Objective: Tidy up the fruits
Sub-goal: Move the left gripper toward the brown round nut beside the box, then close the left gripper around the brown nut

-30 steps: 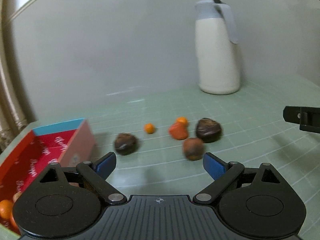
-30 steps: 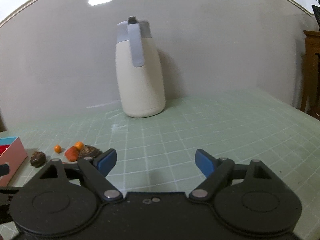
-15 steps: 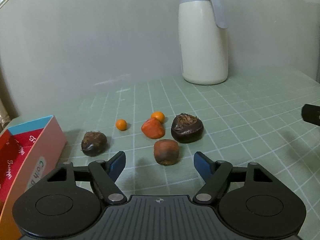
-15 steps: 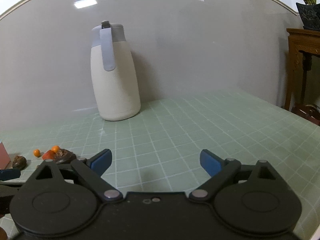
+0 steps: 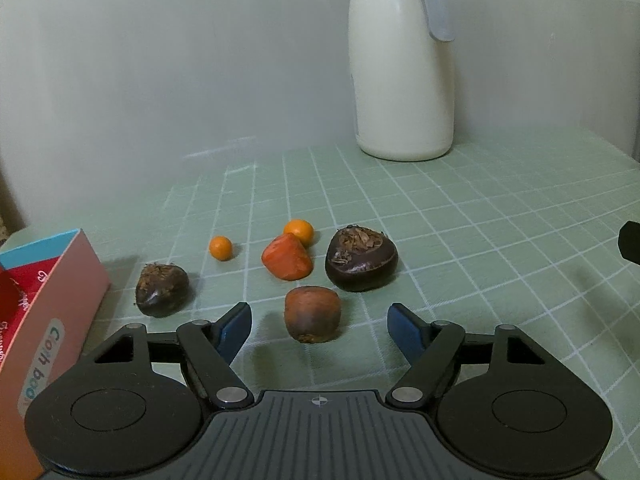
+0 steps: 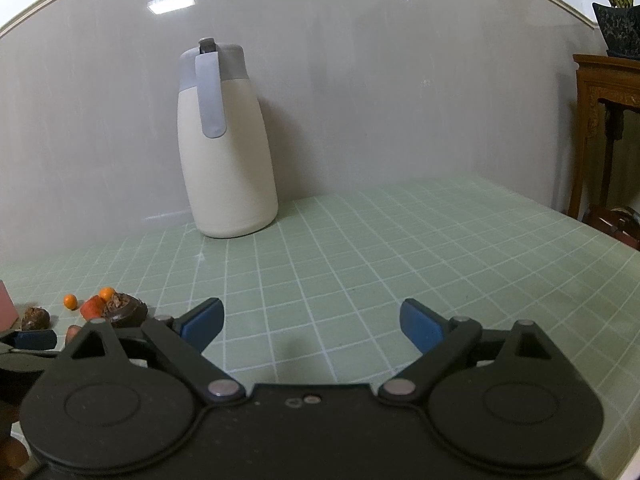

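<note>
Open green gridded tabletop (image 6: 360, 264) is left clear rightward of the tall cream jug (image 6: 226, 152); leftward, passage is narrowed by the pink cardboard box (image 5: 52, 320) (beside clustered fruits).

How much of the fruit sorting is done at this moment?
Done: cannot tell; the box interior is barely visible. In hand: nothing; the left gripper, open, has been closing around the brown fruit. Left: six fruits on the table. The right gripper is open, empty.
</note>
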Available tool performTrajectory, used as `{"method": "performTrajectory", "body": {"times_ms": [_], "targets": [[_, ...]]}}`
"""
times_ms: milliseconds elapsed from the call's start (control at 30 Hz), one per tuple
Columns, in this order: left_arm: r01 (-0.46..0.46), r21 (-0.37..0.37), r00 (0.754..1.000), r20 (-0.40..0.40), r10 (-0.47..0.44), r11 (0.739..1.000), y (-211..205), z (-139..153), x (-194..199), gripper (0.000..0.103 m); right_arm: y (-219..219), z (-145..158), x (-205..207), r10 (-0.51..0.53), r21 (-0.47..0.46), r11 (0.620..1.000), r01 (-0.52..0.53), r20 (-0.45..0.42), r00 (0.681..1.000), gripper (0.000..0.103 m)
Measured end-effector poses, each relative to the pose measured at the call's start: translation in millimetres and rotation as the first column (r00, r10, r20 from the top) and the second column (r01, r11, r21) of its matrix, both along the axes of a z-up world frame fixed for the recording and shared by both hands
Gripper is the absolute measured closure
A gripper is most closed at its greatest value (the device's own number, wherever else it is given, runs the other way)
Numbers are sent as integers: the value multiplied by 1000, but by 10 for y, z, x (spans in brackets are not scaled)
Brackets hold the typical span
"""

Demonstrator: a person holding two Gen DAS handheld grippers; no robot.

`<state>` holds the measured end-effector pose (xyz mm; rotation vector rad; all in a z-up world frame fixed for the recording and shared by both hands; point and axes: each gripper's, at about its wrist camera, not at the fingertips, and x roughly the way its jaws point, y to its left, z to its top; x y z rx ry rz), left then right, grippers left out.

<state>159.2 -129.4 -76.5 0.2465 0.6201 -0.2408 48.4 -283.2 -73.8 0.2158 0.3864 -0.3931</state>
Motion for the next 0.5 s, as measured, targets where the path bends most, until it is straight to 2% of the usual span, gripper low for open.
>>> {"method": "performTrajectory", "body": {"times_ms": [233,300,433,500], "targets": [[20,-13,1000,-2,-20,1000,-11,-6,0,38,4,-8,36,6,1,1000,-6,-9,1000,8],[29,-23,1000,-2,-29,999,-4,-4,-11,50,4,-5,38,8,2,1000,-8,-10,1000,8],[27,-28,1000,1,-27,999,2,-3,-16,59,13,-4,50,17,2,1000,-17,-12,1000,8],[22,-28,1000,4,-22,999,5,-3,-23,72,28,-7,56,21,-1,1000,-21,-14,1000,8]]}}
